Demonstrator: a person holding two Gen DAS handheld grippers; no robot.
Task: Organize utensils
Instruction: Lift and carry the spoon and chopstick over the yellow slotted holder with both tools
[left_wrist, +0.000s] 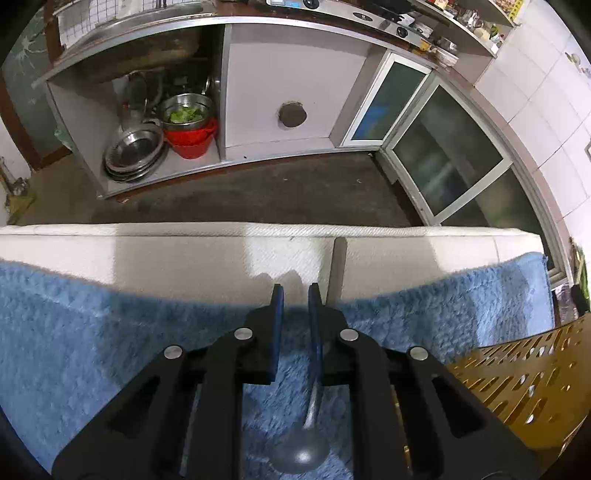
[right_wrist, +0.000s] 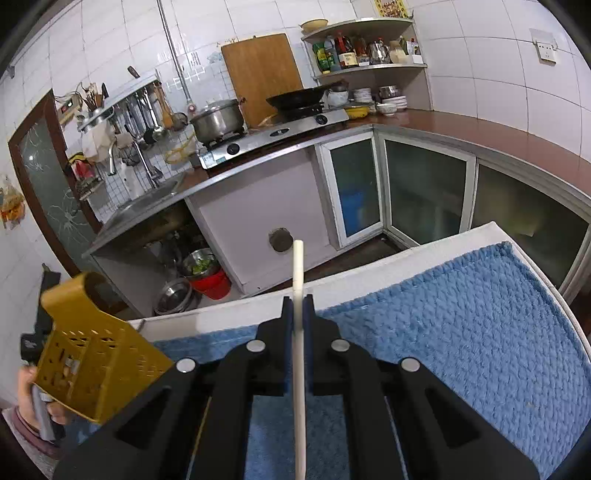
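In the left wrist view my left gripper (left_wrist: 295, 291) hangs over a blue towel (left_wrist: 110, 332). A metal spoon (left_wrist: 304, 443) lies against the inner face of its right finger, bowl toward the camera, handle end sticking out past the fingertip. A gap shows between the spoon and the left finger. A yellow perforated utensil holder (left_wrist: 524, 376) lies at the right. In the right wrist view my right gripper (right_wrist: 298, 301) is shut on a white chopstick (right_wrist: 298, 332) that runs up between the fingers. The yellow holder (right_wrist: 92, 354) sits at the left on the towel (right_wrist: 461, 332).
The towel lies on a white table (left_wrist: 184, 240) whose far edge faces the kitchen floor. Beyond are an open cabinet with steel bowls and a red basin (left_wrist: 190, 142), glass cabinet doors (right_wrist: 424, 192), and a stove with a pot (right_wrist: 218, 120). A person's hand (right_wrist: 29, 402) is at the lower left.
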